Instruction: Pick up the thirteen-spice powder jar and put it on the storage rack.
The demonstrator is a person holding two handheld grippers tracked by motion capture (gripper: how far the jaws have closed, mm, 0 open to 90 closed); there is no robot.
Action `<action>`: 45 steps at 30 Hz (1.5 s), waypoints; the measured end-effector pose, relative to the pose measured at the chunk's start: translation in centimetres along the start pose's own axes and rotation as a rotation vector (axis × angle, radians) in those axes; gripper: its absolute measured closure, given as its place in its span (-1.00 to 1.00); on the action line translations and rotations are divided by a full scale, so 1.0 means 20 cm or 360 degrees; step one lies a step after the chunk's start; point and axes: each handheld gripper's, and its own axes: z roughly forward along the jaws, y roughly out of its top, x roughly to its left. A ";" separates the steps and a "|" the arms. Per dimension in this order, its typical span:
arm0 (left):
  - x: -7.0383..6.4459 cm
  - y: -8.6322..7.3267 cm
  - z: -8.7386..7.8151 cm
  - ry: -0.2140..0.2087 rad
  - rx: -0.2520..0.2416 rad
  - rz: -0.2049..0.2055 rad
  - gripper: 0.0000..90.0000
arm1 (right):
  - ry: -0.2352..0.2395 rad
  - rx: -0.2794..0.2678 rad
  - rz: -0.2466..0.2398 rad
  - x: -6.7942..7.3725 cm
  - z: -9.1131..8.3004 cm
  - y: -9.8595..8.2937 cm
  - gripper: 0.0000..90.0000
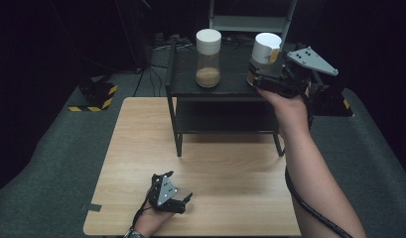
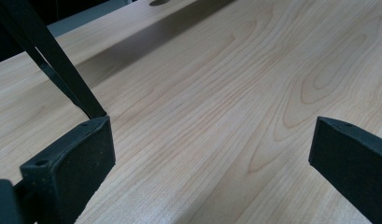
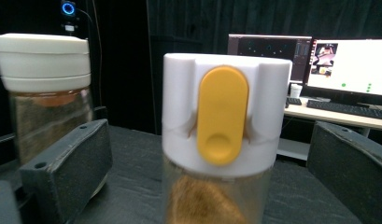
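Two clear jars with white lids stand on top of a black shelf (image 1: 231, 85); both hold brown powder. The right jar (image 1: 264, 53) has a yellow clip on its lid. My right gripper (image 1: 255, 79) is at this jar's lower half, open. In the right gripper view the clip jar (image 3: 224, 140) stands between the jaws, with a gap on each side, and the plain-lid jar (image 3: 41, 88) is behind the left jaw. My left gripper (image 1: 178, 187) rests open on the wooden table (image 1: 230, 168) near its front edge. Bare wood (image 2: 212, 140) lies between its jaws.
The two-tier shelf sits at the back of the table; one of its thin legs (image 2: 53, 60) is near my left jaw. Yellow-and-black striped blocks (image 1: 94, 96) lie on the grey floor to the left. Monitors (image 3: 347, 65) glow on a desk beyond the shelf.
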 end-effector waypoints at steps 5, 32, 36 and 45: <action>0.00 0.00 0.00 0.0000 0.0004 -0.0002 -0.99 | 0.0025 -0.0003 -0.0023 0.02 -0.06 -0.03 -1.00; 0.00 0.00 0.00 -0.0005 0.0005 0.0018 -0.99 | 0.0144 0.0009 -0.0100 0.08 -0.35 -0.25 -1.00; 0.00 0.00 0.00 -0.0004 0.0006 0.0018 -0.99 | 0.0146 0.0033 -0.0091 0.10 -0.39 -0.32 -1.00; 0.00 0.00 0.00 -0.0006 0.0004 0.0014 -0.99 | 0.0153 0.0081 -0.0141 0.13 -0.45 -0.47 -1.00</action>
